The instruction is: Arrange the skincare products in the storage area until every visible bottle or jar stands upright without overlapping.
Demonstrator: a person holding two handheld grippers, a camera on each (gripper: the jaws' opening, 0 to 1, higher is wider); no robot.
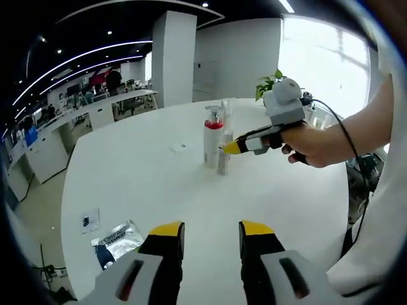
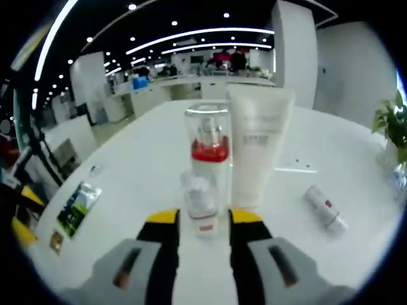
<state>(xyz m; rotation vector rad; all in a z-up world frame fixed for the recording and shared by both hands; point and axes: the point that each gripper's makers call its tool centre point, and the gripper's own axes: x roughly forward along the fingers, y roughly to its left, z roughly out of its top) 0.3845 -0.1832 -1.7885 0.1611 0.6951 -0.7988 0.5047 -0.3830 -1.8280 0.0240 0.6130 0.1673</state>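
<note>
Setting the small clear bottle (image 2: 203,203) upright beside the red-banded pump bottle (image 2: 207,143) calls for a level, slow release: the right gripper (image 2: 203,219) has its jaws narrowly around it, contact unclear. The left gripper (image 1: 212,232) waits part-open, holding nothing. A white tube (image 2: 257,143) stands behind; a small bottle (image 2: 324,208) lies toppled on the white round surface (image 1: 127,184), in an open-plan office.

Open bench (image 1: 191,197) lies ahead of the left gripper (image 1: 211,230), while a clear bottle (image 2: 202,206), red-banded bottle (image 2: 207,143) and white tube (image 2: 257,143) block the right gripper (image 2: 203,217).
</note>
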